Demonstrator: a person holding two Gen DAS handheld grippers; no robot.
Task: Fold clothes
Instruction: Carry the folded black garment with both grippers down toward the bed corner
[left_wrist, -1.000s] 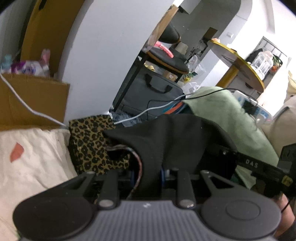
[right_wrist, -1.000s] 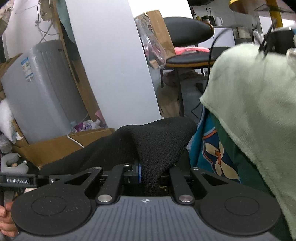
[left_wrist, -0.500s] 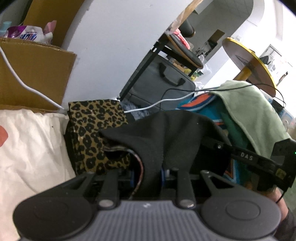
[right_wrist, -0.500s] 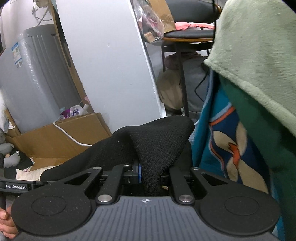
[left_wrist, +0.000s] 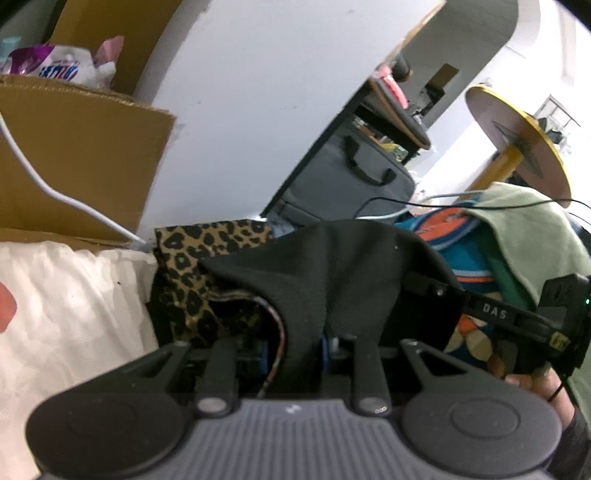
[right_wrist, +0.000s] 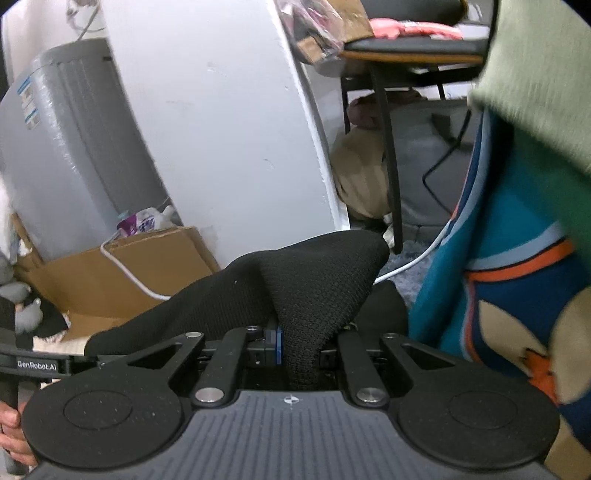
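Note:
A black knit garment (left_wrist: 332, 266) hangs between both grippers, draped over their fingers. My left gripper (left_wrist: 293, 345) is shut on one bunched edge of it, where a striped inner hem shows. My right gripper (right_wrist: 299, 345) is shut on the other bunched edge of the black garment (right_wrist: 314, 280). The cloth hides the fingertips of both. In the left wrist view the other gripper's black body (left_wrist: 517, 317) and a hand (left_wrist: 535, 384) show at right. Beyond the garment lies a folded leopard-print cloth (left_wrist: 195, 258) on a white sheet (left_wrist: 74, 314).
A pile with a teal patterned cloth (right_wrist: 517, 277) and a pale green fleece (right_wrist: 546, 85) rises close at right. A cardboard box (left_wrist: 74, 155) with a white cable (left_wrist: 55, 188), a white pillar (right_wrist: 221, 129), a grey suitcase (left_wrist: 351, 177) and a chair (right_wrist: 406, 48) stand behind.
Both grippers have sunk and moved forward with the black garment still held; the leopard cloth, the box and the teal pile now look nearer and larger. The grips have not changed.

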